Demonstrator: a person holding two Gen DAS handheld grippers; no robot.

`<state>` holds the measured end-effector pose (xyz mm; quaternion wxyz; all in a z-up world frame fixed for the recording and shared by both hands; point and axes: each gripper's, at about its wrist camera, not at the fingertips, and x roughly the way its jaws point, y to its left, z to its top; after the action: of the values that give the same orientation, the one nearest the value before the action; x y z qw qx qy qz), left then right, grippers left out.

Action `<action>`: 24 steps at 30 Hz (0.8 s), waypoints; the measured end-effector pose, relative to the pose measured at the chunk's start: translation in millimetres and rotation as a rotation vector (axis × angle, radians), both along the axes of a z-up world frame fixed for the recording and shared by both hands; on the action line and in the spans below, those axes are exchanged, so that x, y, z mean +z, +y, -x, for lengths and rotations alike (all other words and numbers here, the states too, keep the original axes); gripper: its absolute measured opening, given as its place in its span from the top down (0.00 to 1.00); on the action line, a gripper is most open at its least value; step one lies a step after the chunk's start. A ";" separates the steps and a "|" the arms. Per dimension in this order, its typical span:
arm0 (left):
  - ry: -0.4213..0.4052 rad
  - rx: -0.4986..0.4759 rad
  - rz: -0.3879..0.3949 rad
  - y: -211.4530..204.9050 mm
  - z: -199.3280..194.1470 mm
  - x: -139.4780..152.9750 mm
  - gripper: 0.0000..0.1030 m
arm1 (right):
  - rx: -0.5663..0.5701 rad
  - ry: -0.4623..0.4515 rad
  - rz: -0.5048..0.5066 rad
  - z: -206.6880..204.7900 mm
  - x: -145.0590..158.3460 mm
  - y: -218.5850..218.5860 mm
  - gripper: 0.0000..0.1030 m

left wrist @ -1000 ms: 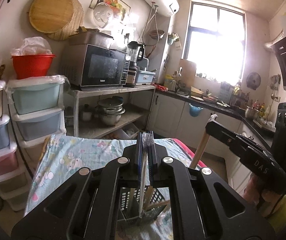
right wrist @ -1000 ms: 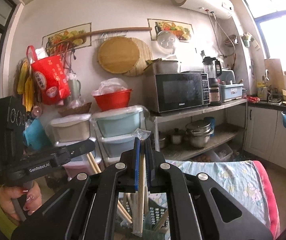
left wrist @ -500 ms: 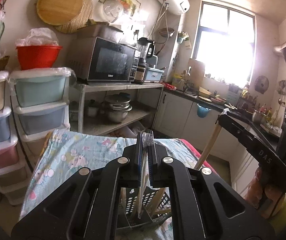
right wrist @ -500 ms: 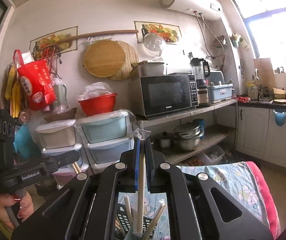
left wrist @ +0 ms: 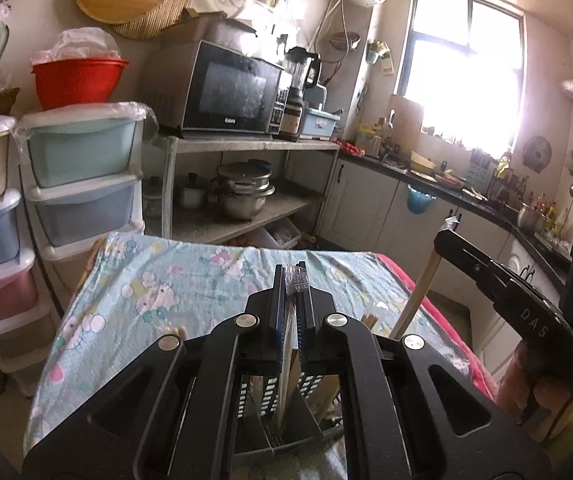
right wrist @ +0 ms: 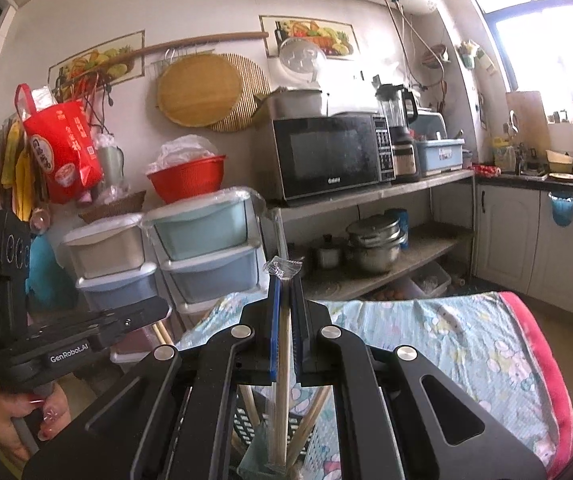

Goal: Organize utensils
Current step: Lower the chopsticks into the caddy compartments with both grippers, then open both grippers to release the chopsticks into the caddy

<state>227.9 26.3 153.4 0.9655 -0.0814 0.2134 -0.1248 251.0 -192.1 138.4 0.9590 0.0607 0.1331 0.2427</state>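
Observation:
My left gripper (left wrist: 292, 280) is shut on a plastic-wrapped pair of chopsticks (left wrist: 286, 364) that hangs down into a dark slotted utensil basket (left wrist: 270, 396) on the table. My right gripper (right wrist: 285, 280) is shut on another wrapped pair of wooden chopsticks (right wrist: 280, 392), its lower end above the same basket (right wrist: 246, 420), where several other chopsticks (right wrist: 312, 420) stand. The right gripper also shows in the left wrist view (left wrist: 446, 236), holding its chopsticks (left wrist: 416, 296) slanted over the basket. The left gripper shows at the left of the right wrist view (right wrist: 158, 312).
The table has a light blue cartoon-print cloth (left wrist: 158, 280) with a pink right edge (right wrist: 542, 360). Behind stand stacked plastic drawers (left wrist: 82, 184), a shelf with a microwave (left wrist: 230, 88) and pots (left wrist: 242, 196), and a kitchen counter (left wrist: 446, 192) under a window.
Both grippers have tilted downward toward the table, bringing more of the cloth and the basket into view. Both keep their hold on their chopsticks, which now reach lower toward the basket.

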 end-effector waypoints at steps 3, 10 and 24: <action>0.015 -0.006 -0.003 -1.9 -1.4 -7.0 0.97 | 0.010 0.023 0.004 -2.2 -7.1 3.3 0.95; 0.048 -0.019 -0.005 -5.5 -1.9 -21.3 0.97 | 0.029 0.064 0.018 -1.5 -19.0 9.3 0.94; 0.092 -0.018 -0.005 -4.2 6.1 -37.2 0.83 | 0.047 0.146 0.027 2.1 -34.5 4.0 0.71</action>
<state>221.8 22.2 116.2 0.9538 -0.0827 0.2585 -0.1290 248.9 -188.1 103.9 0.9415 0.0624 0.2073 0.2583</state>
